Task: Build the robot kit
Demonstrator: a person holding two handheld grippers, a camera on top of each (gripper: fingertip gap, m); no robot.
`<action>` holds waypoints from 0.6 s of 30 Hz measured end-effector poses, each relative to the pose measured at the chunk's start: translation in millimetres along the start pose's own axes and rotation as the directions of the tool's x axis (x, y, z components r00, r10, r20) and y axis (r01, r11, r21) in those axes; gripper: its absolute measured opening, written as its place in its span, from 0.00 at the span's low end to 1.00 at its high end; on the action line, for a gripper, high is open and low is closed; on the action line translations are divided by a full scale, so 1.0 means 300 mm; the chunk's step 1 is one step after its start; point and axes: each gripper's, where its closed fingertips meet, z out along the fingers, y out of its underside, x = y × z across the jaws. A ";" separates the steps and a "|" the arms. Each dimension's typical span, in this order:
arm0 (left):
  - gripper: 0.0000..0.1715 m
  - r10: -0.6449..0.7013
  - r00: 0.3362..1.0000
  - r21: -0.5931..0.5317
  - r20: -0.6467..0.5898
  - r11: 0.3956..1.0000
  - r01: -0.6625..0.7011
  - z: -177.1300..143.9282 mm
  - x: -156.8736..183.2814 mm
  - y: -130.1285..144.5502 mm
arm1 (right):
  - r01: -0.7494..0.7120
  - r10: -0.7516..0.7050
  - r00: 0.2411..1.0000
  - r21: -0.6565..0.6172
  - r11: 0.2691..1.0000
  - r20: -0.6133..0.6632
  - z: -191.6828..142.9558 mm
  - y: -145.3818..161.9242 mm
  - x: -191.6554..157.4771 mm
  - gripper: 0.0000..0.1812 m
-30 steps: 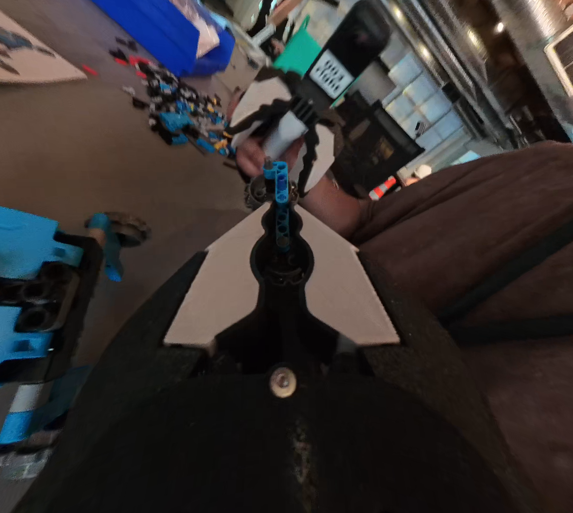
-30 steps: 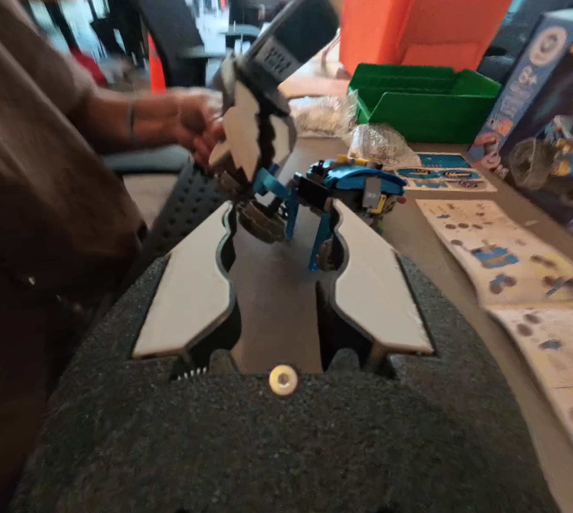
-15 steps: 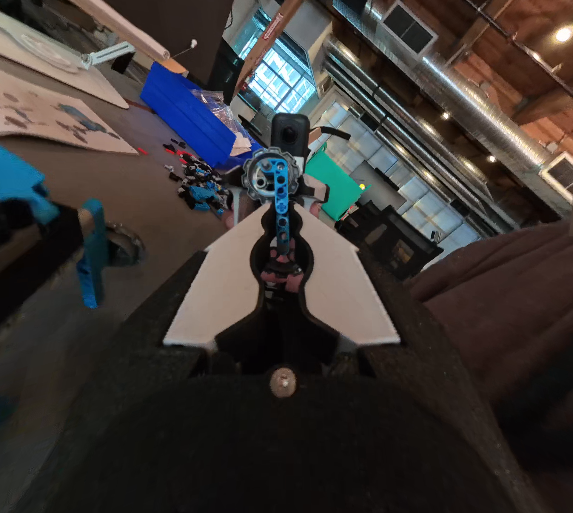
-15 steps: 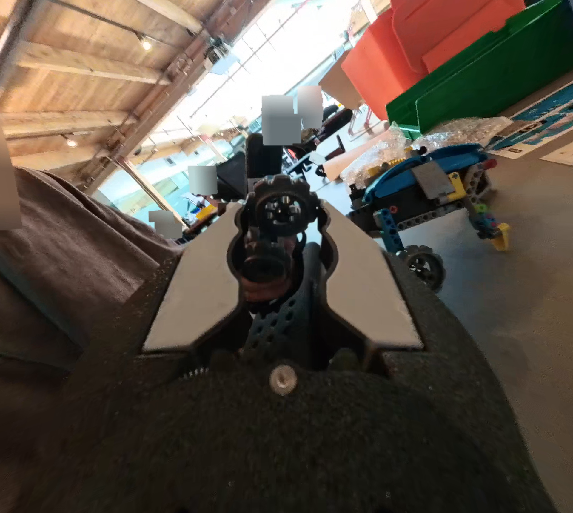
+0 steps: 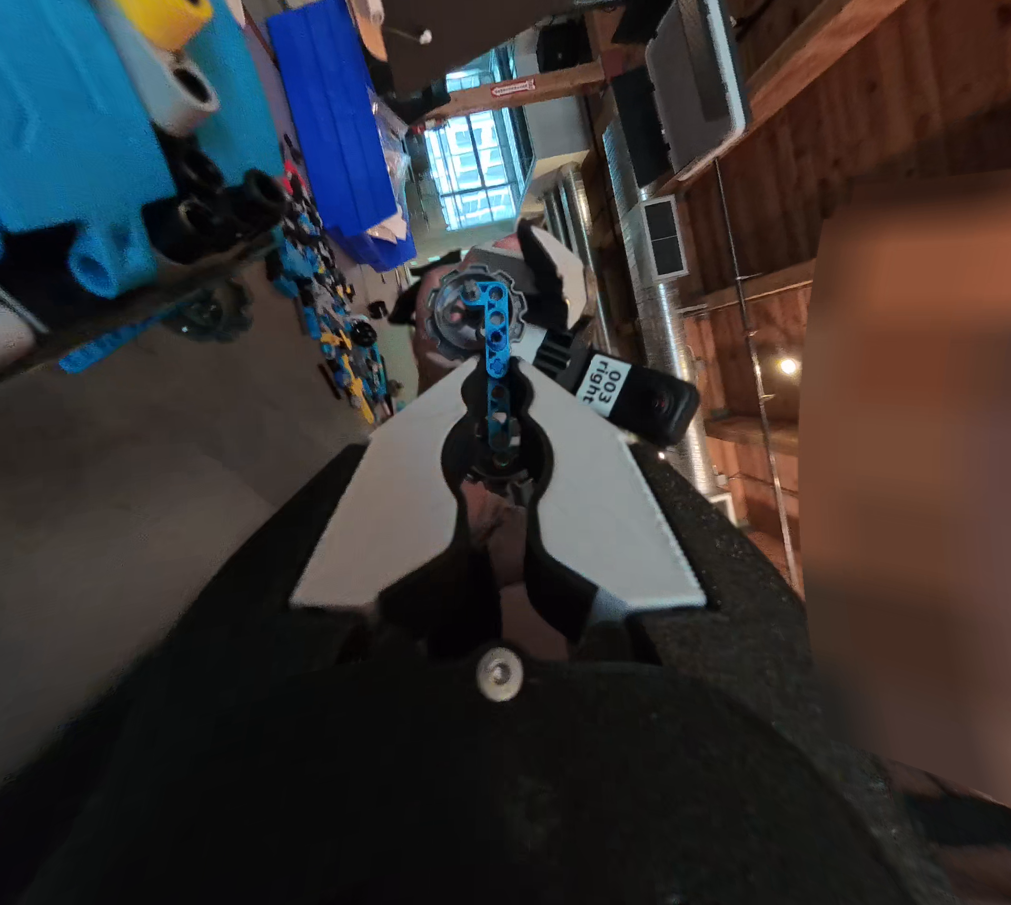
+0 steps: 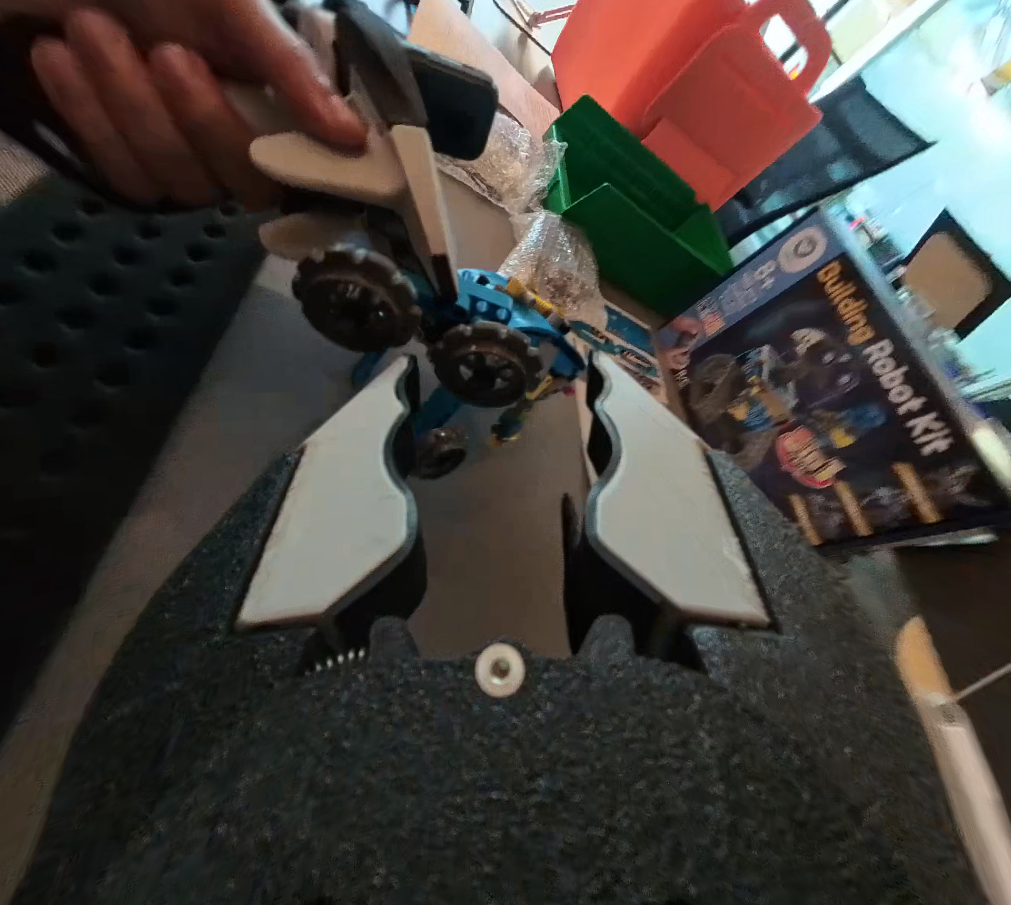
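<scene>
My left gripper (image 5: 495, 371) is shut on a blue beam with holes (image 5: 497, 331), held off the table. A grey toothed wheel (image 5: 465, 315) sits at the beam's far end. Right behind it are the right gripper's white fingers (image 5: 552, 271) and its camera. In the right wrist view my right gripper (image 6: 500, 367) is open, with a toothed wheel (image 6: 481, 370) just beyond its tips. A hand (image 6: 164, 58) holds the left gripper (image 6: 437, 249) there, and a second wheel (image 6: 355, 298) sits by that gripper's finger. A blue wheeled model (image 6: 492, 309) stands behind them on the table (image 6: 481, 550).
A green bin (image 6: 629, 211), orange bags (image 6: 684, 30), bubble wrap (image 6: 552, 249) and a kit box (image 6: 820, 386) stand at the back and right. In the left wrist view the blue model (image 5: 82, 140) looms close on the left, with loose pieces (image 5: 339, 342) and a blue bin (image 5: 333, 123) beyond. Only a small space, under 4 cm, lies between the two pairs of fingers.
The right gripper's fingers have opened from around the wheel and drawn back. The left gripper still holds the blue beam. Both views have swung sharply.
</scene>
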 end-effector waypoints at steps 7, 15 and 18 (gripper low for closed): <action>0.03 -0.267 0.964 -0.066 0.008 0.961 0.267 -0.014 -0.016 0.014 | 0.448 -0.452 0.887 -0.061 0.892 -0.100 0.073 -0.031 -0.084 0.19; 0.12 -0.140 0.985 -0.121 0.097 0.981 0.152 -0.036 -0.051 0.019 | 0.359 -0.361 0.929 -0.041 0.932 -0.082 0.106 0.014 -0.105 0.10; 0.16 -0.021 0.994 -0.070 0.105 0.997 0.029 -0.088 -0.013 -0.030 | 0.314 -0.322 0.938 -0.079 0.946 -0.125 0.096 0.054 -0.041 0.08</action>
